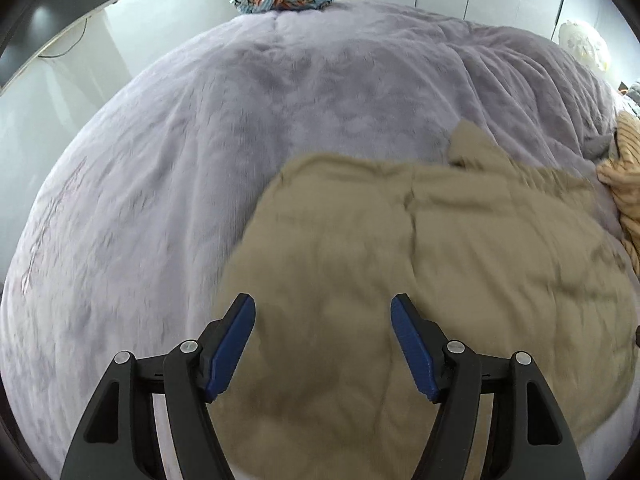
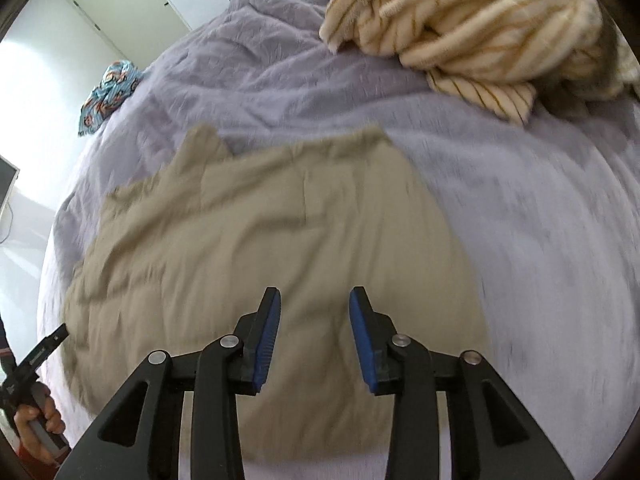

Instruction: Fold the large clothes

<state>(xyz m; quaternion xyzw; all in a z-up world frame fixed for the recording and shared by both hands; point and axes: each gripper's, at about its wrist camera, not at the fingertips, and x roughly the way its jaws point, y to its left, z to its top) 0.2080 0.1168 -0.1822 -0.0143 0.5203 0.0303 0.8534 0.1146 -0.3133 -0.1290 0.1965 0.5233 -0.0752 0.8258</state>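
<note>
A rumpled tan cotton garment [image 1: 420,248] lies spread on the lilac plush bed cover [image 1: 200,160]; the left gripper [image 1: 323,344] and right gripper [image 2: 314,336] hover above it, fingers apart, holding nothing

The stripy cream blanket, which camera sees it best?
The right wrist view. There the stripy cream blanket lies bunched up and nearly whole on the purple bedspread, beyond the tan garment. The left wrist view catches only a strip of it at the right edge.
</note>
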